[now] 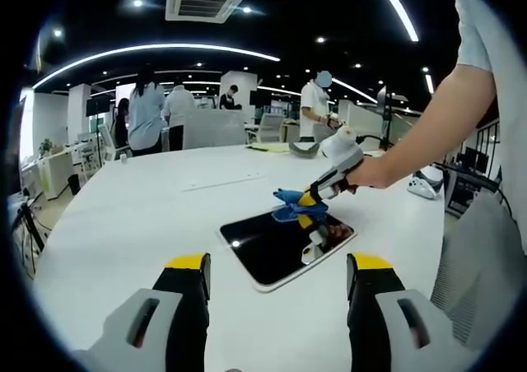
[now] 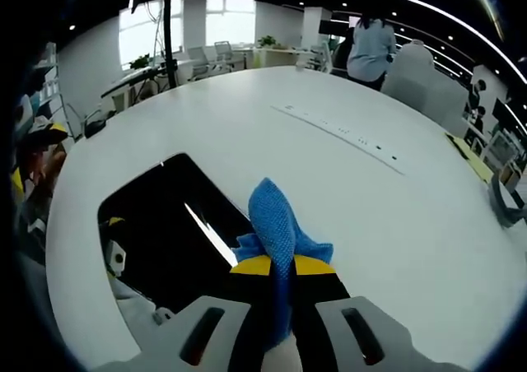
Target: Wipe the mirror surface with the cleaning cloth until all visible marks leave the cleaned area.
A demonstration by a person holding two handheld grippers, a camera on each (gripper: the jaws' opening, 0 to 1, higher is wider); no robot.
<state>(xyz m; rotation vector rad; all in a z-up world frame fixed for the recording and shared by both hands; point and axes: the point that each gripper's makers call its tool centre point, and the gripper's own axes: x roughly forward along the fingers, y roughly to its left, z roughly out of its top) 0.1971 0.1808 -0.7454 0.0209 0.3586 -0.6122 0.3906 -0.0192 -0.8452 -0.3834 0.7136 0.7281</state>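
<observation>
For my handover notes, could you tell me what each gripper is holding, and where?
The right gripper pinches the blue cloth at its bunched lower end. The left gripper is open and holds nothing.

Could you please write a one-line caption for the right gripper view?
Right gripper clamps the blue cleaning cloth beside the dark mirror on the white table.

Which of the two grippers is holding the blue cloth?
The right gripper: its jaws are shut on the cloth over the mirror. The left gripper is open and empty.
</observation>
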